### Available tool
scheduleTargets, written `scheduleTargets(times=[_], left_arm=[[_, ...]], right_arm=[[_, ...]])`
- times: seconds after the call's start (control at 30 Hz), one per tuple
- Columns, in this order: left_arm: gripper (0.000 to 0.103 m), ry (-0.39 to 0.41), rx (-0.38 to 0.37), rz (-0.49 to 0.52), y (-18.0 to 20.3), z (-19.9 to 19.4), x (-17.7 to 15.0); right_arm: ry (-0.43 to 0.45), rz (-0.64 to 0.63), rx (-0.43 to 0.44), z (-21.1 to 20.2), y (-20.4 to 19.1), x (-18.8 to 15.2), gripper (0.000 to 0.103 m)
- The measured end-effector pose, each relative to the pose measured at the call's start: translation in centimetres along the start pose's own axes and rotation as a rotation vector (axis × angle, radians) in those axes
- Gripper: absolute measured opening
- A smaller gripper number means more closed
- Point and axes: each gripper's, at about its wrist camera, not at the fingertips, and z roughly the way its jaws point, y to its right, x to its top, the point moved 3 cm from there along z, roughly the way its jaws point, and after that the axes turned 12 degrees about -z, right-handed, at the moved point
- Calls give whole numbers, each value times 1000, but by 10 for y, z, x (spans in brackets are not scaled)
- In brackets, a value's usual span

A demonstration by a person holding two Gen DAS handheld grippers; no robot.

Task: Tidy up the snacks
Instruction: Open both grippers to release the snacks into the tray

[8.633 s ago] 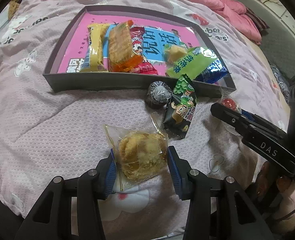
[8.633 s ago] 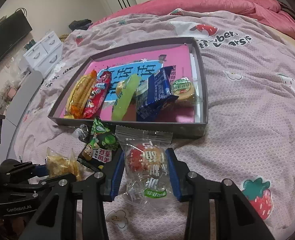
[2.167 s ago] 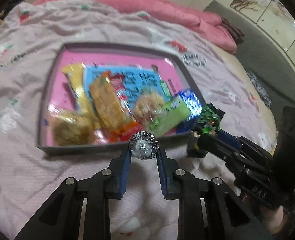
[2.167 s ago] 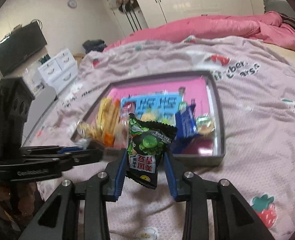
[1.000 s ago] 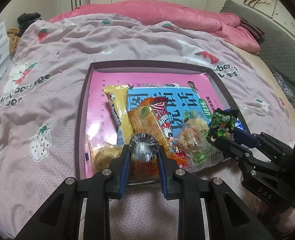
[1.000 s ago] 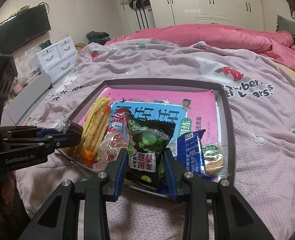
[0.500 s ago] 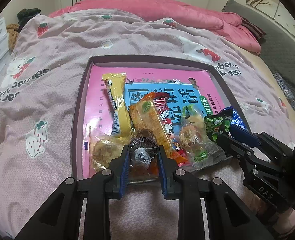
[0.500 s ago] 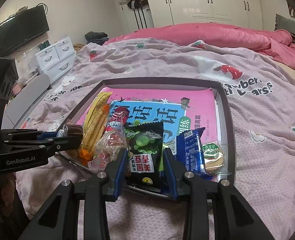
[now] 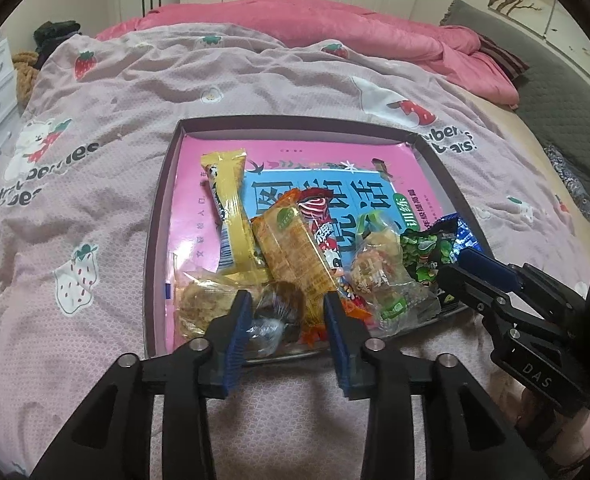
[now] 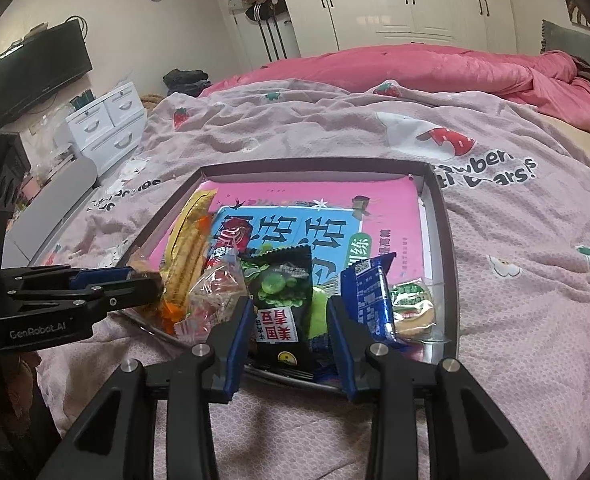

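Our left claw [image 9: 286, 322] has just been opening; its jaws stand clear of the foil-wrapped sweet [image 9: 273, 314] between them, at the tray's [image 9: 157, 216] near edge. Our right claw [image 10: 289, 330] pinches the green pea packet [image 10: 281, 306]; released carelessly, it could slide over the rim onto the bed.

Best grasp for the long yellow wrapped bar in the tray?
Pinch its far half across the narrow width, coming straight down. The long yellow wrapped bar lies flat in the dark-rimmed tray, long axis pointing away; that half has clear room on both sides, while the near end abuts the orange packet.
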Motion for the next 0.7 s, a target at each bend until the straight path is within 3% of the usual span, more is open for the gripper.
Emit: scheduleTargets(times=[0.23, 0.47, 0.7], left_arm=[[42, 6, 4, 4, 0, -4, 0], [57, 31, 11, -1, -1, -15, 1], [72, 59, 15, -8, 2, -40, -7]], right_arm=[[11, 4, -9, -5, 2, 1, 38], [40, 21, -30, -17, 6, 3, 39], [57, 24, -51, -39, 1, -1, 54]])
